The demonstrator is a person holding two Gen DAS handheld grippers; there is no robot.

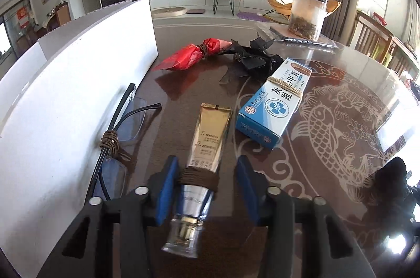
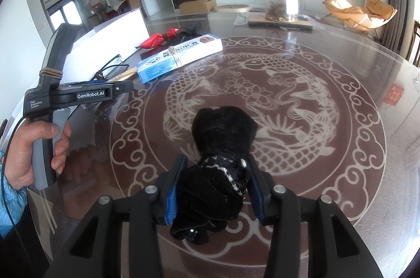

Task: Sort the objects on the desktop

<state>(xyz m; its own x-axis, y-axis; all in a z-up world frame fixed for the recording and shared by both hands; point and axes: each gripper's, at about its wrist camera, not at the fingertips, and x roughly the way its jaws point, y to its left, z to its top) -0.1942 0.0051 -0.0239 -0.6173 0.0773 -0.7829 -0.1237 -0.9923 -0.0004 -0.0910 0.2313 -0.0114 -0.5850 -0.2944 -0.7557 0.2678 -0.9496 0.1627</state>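
Note:
In the left wrist view a gold and silver tube [image 1: 204, 154] with a brown band lies on the table between the blue pads of my left gripper [image 1: 207, 173]. The jaws stand wide and only the left pad is near the tube. A blue and white box [image 1: 273, 102], a red packet [image 1: 189, 56], a black fabric flower [image 1: 252, 59] and folded glasses [image 1: 118, 136] lie beyond. In the right wrist view my right gripper [image 2: 218, 167] is shut on a rolled black sock [image 2: 220, 152], above the fish pattern. The left gripper's body [image 2: 78, 94] shows at left.
A white box wall [image 1: 78, 94] stands along the left of the objects. A clear jar [image 1: 307, 13] with a black lid sits on a tray at the far right. The glass tabletop [image 2: 328, 99] spreads right of the sock.

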